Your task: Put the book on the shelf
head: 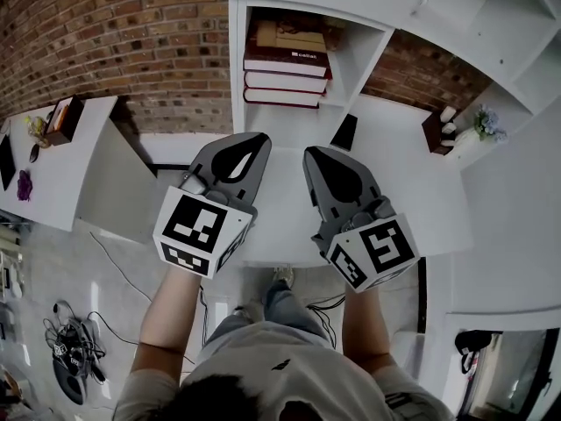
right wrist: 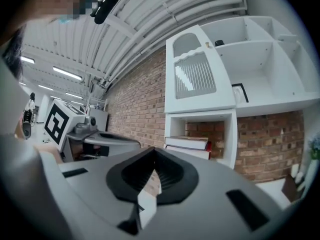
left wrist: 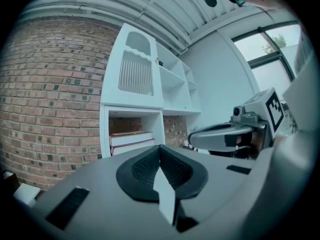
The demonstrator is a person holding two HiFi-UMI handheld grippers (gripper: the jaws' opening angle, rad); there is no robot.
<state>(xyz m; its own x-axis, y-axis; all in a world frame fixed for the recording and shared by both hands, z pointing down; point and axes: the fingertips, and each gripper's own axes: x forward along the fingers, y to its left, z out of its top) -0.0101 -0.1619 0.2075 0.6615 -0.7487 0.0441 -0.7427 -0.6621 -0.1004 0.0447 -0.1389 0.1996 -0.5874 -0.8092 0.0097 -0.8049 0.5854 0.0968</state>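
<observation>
A stack of books [head: 285, 77] lies flat in the lower cubby of the white shelf [head: 235, 68], with a brown book [head: 289, 35] on top. My left gripper [head: 261, 139] and right gripper [head: 309, 153] hover side by side over the white desk [head: 403, 191], a little in front of that cubby. Both are shut with nothing between the jaws. In the left gripper view the closed left gripper [left wrist: 160, 149] points toward the books [left wrist: 131, 138], and the right gripper [left wrist: 220, 136] shows beside it. In the right gripper view the closed right gripper [right wrist: 152, 151] faces the same books [right wrist: 187, 145].
A small black slab [head: 344, 132] leans at the cubby's right wall. A brown box [head: 436, 132] and a small flower bunch [head: 486, 123] stand at the desk's far right. A second white table [head: 83, 174] with small items is on the left. Cables [head: 74, 349] lie on the floor.
</observation>
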